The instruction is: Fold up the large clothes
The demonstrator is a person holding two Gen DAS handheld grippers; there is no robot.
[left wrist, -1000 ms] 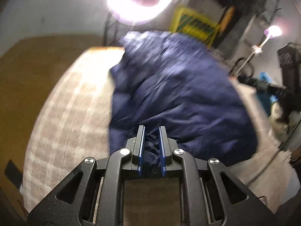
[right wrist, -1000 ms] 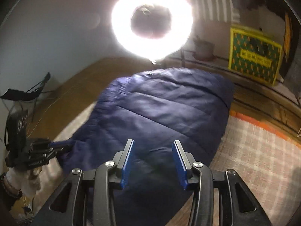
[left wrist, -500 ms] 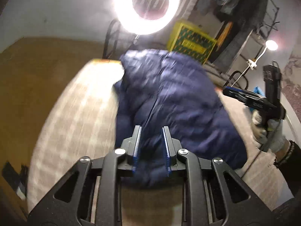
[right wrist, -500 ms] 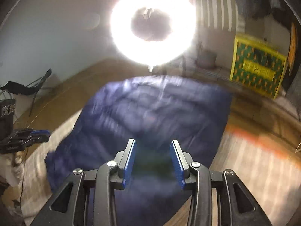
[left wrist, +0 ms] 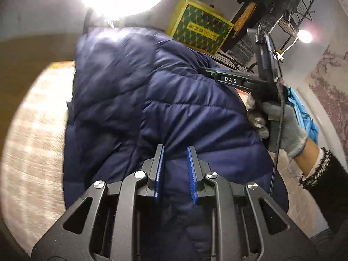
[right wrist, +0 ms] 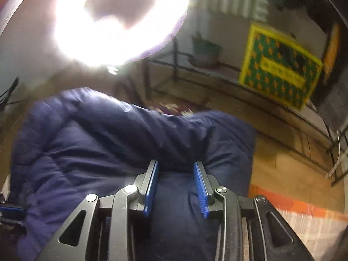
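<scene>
The navy puffer jacket (left wrist: 169,113) lies bunched on the checked mat (left wrist: 32,143). My left gripper (left wrist: 174,169) and right gripper (right wrist: 175,187) hover over it, jaws apart, empty, positioned to pinch a fold edge.

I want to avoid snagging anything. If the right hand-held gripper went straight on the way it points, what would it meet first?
Most likely the navy puffer jacket: its raised fold lies directly ahead of the open right hand-held gripper. Depth is blurred.
</scene>
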